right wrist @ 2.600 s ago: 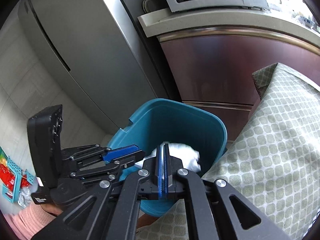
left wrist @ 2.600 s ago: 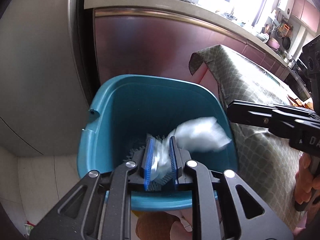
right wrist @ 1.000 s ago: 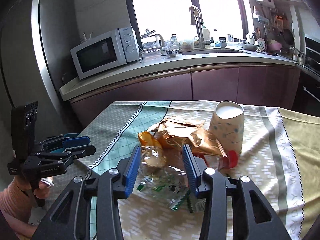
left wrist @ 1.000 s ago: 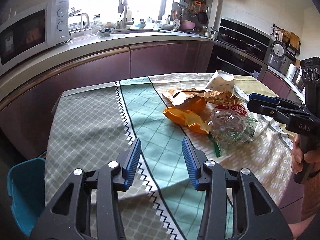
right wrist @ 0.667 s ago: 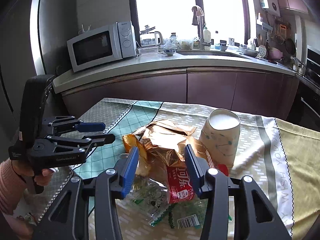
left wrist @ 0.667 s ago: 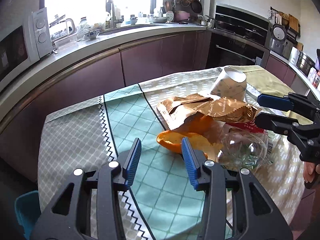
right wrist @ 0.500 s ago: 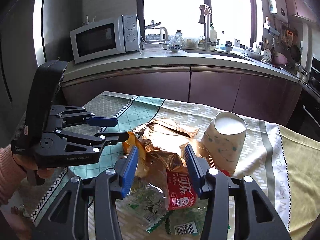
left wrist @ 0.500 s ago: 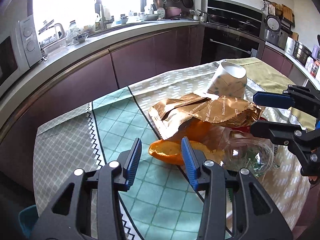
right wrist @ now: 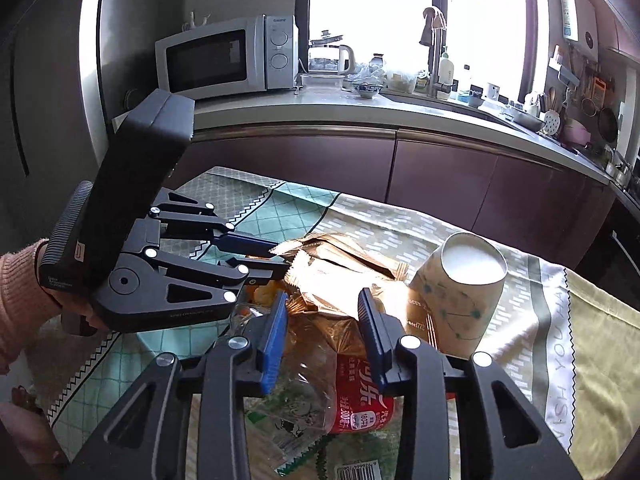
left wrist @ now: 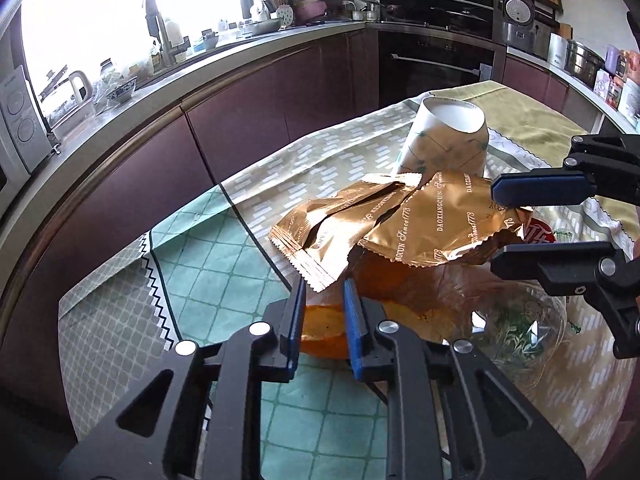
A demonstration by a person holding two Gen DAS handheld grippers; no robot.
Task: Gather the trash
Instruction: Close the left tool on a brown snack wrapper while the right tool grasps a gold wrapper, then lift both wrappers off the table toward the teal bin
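Two tools work over one heap of trash on the bench (left wrist: 192, 256), and we place everything from the paper cup (left wrist: 444, 140) standing at the heap's far side. Gold wrappers (left wrist: 420, 224) lie just in front of the cup, and orange peel (left wrist: 324, 326) sits nearer us, partly under them. A clear crumpled bottle (right wrist: 304, 380) with a red label lies beside the peel.

Our left tool (left wrist: 324, 324) is closing on the peel, which sits between its blue pads (left wrist: 352, 320); we judge the pads are touching it. Our right tool (right wrist: 320, 332) is also closing, its jaws still apart over the bottle and wrappers, gripping nothing.

We judge the peel light, soft and a little slick, best pinched across its thick rim. The wrappers look featherlight and crinkly; take a flat edge. The bottle will likely buckle, so grip its neck.
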